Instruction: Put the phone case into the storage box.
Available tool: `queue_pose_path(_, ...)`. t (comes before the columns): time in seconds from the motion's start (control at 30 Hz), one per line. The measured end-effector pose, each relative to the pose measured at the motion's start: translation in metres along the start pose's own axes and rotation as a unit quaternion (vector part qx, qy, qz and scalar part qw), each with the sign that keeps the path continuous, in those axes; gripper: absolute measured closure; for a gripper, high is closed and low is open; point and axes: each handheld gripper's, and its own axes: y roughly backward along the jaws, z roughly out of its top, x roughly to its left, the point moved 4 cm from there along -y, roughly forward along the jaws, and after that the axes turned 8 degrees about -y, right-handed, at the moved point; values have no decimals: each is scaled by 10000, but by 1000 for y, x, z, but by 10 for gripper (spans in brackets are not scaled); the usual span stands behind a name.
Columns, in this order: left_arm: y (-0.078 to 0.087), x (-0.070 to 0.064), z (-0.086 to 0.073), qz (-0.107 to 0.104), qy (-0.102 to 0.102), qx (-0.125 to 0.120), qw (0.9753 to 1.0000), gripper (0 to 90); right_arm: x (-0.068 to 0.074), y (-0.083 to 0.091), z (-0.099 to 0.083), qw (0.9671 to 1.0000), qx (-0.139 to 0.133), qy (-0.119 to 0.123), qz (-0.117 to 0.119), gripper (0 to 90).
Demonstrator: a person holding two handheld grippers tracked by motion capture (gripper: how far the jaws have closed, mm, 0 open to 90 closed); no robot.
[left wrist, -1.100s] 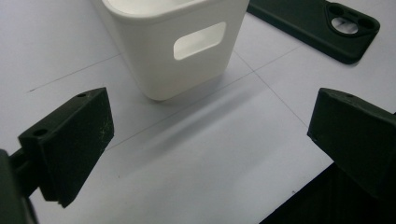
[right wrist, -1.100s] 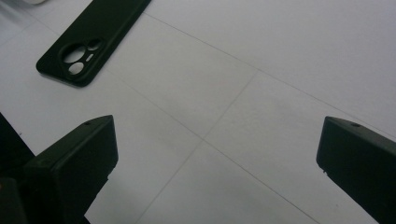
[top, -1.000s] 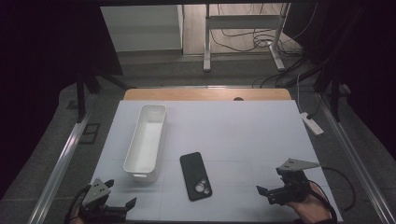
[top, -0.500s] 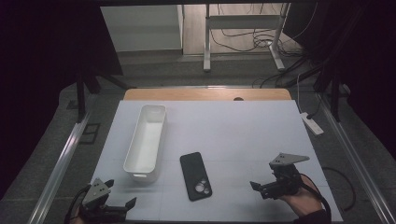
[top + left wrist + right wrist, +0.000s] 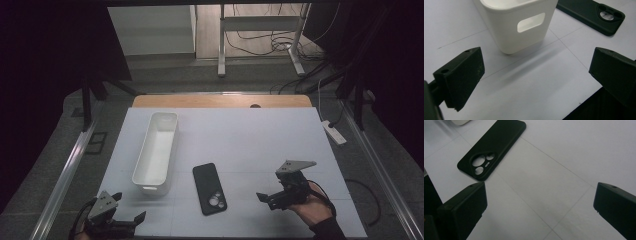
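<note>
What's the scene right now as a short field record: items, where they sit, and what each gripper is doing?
surface: white table top
bin: white bin, long, upright, nothing seen inside, left of centre
phone case: black phone case, flat, camera cutouts toward the near edge, right of the bin, apart from it
left gripper: left gripper, near-left corner, fingers open, holding nothing, facing the bin's near end
right gripper: right gripper, fingers open, holding nothing, right of the case, not touching
</note>
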Motion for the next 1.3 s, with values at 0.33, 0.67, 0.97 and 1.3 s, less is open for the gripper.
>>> queue_pose_path(0.33,0,0,0,-9,-1,-2,10000,5,9,-9,8,9998,115,157,32,0)
queue_pose_path(0.67,0,0,0,-10,4,-1,10000,4,17,-17,16,9992,212,319,83,0)
queue_pose_path(0.97,0,0,0,-13,3,2,10000,4,25,-27,23,9984,303,464,121,0)
queue_pose_path(1.3,0,0,0,-15,3,2,10000,4,32,-37,28,9973,414,585,163,0)
